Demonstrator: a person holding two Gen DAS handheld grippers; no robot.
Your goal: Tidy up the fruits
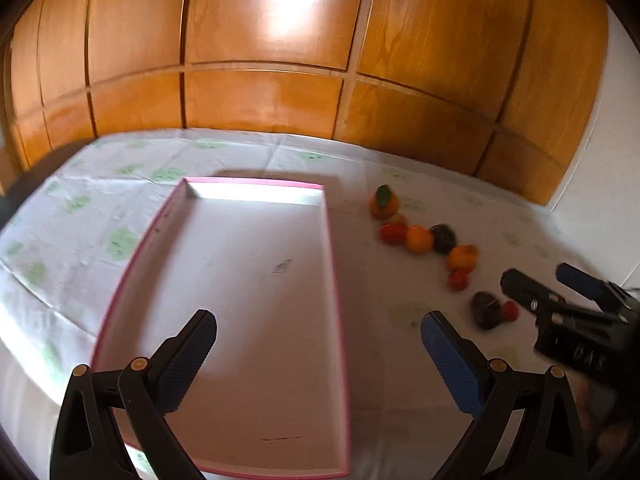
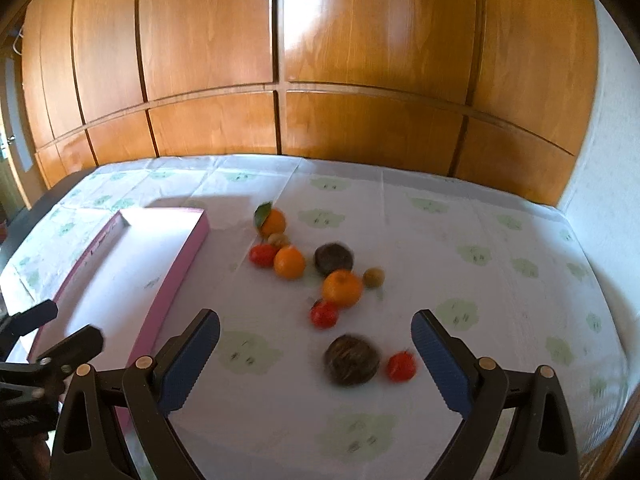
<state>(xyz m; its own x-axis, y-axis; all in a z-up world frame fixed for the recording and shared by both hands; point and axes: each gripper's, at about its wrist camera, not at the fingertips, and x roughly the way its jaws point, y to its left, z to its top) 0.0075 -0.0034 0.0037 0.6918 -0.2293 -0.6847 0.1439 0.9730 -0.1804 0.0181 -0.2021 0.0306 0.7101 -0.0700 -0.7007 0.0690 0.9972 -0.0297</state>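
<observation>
Fruit loose beside the empty tray; nothing sorted yet.
Right gripper hangs over the fruit, left gripper over the tray; both jaws wide apart, likely readying a pick.

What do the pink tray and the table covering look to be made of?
Pink tray: likely cardboard, matte; thin straight walls, scuffed white floor. Table covering: probably thin plastic or paper sheet, with sharp fold creases and a printed green pattern; blur leaves it open.

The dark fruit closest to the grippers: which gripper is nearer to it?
Right. The right gripper is open just short of the dark fruit, which lies between its fingers' lines. The left gripper is open over the pink tray, off to the fruit's left.
</observation>
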